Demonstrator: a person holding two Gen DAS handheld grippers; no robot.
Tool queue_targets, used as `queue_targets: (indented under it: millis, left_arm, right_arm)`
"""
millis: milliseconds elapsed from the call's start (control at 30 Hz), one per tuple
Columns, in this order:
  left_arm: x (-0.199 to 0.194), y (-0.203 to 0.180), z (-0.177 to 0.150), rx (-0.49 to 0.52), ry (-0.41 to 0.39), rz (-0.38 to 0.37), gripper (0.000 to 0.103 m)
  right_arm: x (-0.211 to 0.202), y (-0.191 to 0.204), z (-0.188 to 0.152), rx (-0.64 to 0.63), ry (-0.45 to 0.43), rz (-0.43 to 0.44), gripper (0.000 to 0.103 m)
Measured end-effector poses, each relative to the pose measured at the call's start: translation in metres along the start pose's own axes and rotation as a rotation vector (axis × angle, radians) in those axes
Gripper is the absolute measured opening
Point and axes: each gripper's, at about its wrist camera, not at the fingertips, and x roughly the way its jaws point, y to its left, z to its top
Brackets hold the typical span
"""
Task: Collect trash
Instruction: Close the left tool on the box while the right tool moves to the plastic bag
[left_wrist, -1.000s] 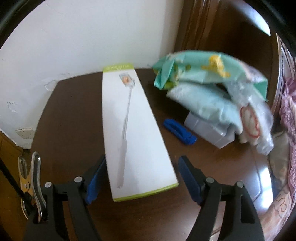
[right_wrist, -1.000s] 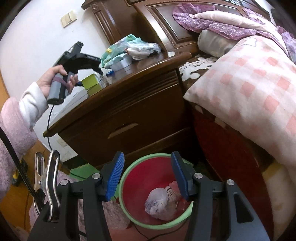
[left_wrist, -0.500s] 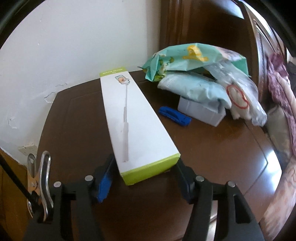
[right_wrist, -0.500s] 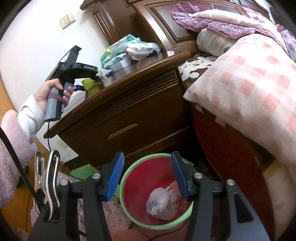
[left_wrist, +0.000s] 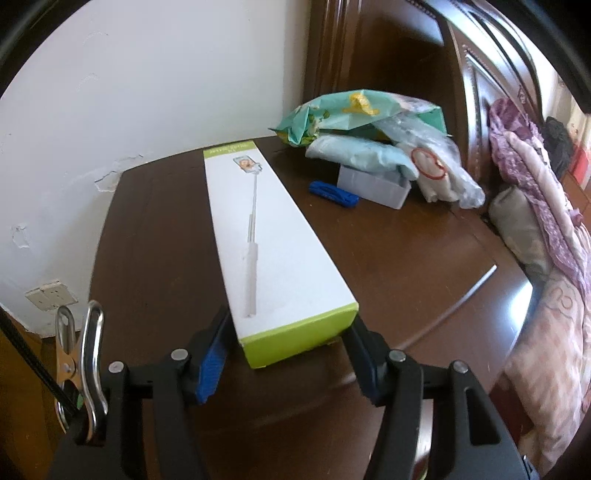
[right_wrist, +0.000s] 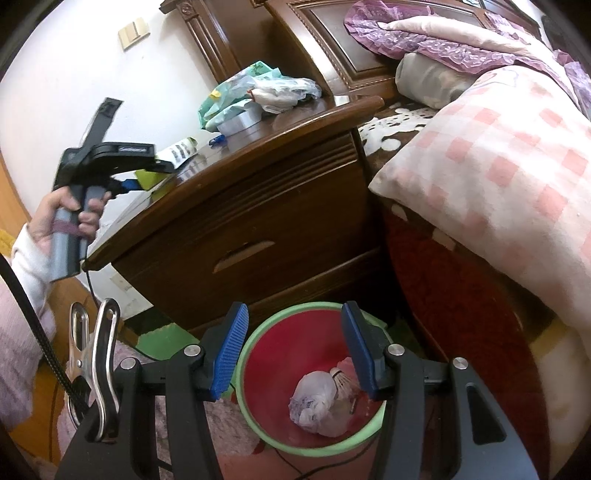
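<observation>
A long white box (left_wrist: 273, 236) with lime-green ends lies lengthwise on the dark wooden nightstand (left_wrist: 388, 258). My left gripper (left_wrist: 291, 354) is shut on its near green end, a blue pad pressed to each side. The right wrist view shows a hand holding that gripper (right_wrist: 125, 181) at the nightstand's (right_wrist: 258, 206) left corner, with the box's (right_wrist: 173, 155) end in it. My right gripper (right_wrist: 291, 350) hangs open and holds nothing, above a red bin with a green rim (right_wrist: 243, 387). A crumpled white bag (right_wrist: 317, 402) and a shuttlecock (right_wrist: 341, 380) lie inside the bin.
At the nightstand's back right sit a pile of plastic bags (left_wrist: 369, 136), a clear plastic container (left_wrist: 373, 184) and a small blue object (left_wrist: 332, 192). A bed with a pink checked pillow (right_wrist: 498, 166) stands to the right. The white wall (left_wrist: 147, 92) is behind.
The left gripper's jaws closed onto the box's near end, and hand and box drew back toward the nightstand's near edge. The right gripper stayed still.
</observation>
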Motion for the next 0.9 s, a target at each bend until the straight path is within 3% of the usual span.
queue_targets:
  millis: [333, 567, 900]
  left_arm:
    - [-0.023, 0.002, -0.024, -0.041, -0.109, 0.009, 0.062]
    - [-0.010, -0.008, -0.041, -0.125, -0.153, 0.067, 0.061]
    - [-0.004, -0.003, -0.041, -0.114, -0.190, 0.051, 0.061]
  right_arm:
    - [-0.012, 0.021, 0.037, -0.087, -0.046, 0.015, 0.054]
    - [-0.027, 0.032, 0.108, -0.131, -0.103, 0.013, 0.054]
    - [0.028, 0.088, 0.197, -0.373, -0.109, -0.089, 0.054]
